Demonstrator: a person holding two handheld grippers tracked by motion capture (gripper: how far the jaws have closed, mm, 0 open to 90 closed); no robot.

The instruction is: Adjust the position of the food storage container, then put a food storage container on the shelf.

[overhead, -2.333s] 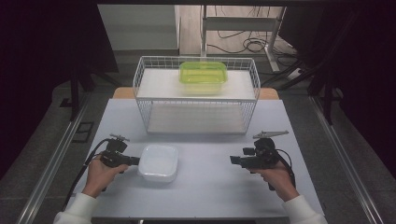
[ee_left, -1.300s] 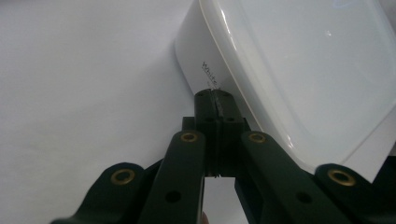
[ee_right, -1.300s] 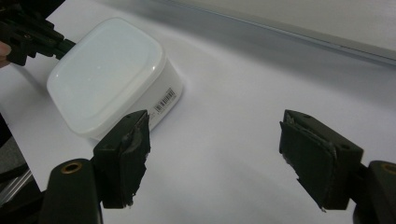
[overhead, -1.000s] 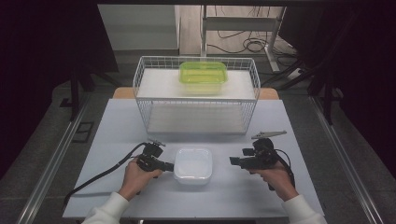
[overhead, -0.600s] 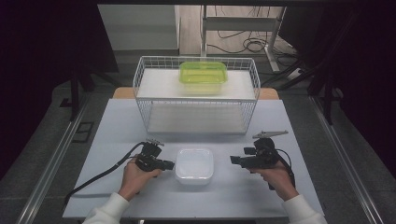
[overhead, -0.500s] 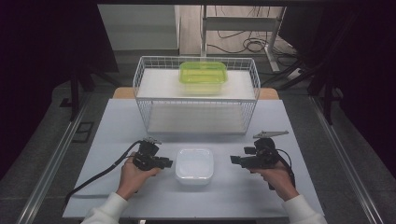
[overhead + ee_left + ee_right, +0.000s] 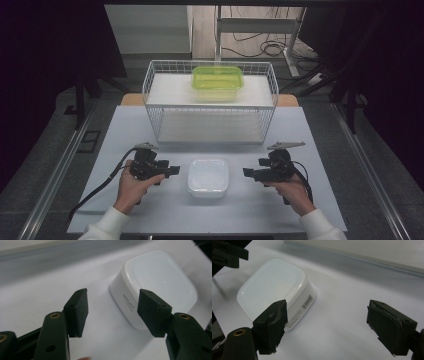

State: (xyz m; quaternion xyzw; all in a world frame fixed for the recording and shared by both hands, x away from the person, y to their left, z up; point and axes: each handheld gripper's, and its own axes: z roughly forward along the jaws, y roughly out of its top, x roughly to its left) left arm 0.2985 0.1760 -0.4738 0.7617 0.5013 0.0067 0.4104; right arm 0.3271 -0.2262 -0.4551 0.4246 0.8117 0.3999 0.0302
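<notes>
- Dark room all round, with a grey floor and cables behind my white table (image 7: 300, 150), which takes up the middle of the high view.
- At the far side of the table stands a white wire basket (image 7: 210, 102) with a shelf inside; a green lidded container (image 7: 218, 83) sits on that shelf, towards the middle.
- Near my edge of the table lies the white lidded box (image 7: 208, 177), flat on the surface, between my two tools and well apart from the basket. A barcode label shows on its side wall in the right gripper view (image 7: 272, 290).
- My left gripper (image 7: 170, 171) sits just left of the box, pointing at it. Its jaws have just been opening and now stand apart, with nothing between the pads and the box just beyond them (image 7: 112, 312).
- My right gripper (image 7: 248, 172) rests just right of the box, jaws spread wide and empty.
</notes>
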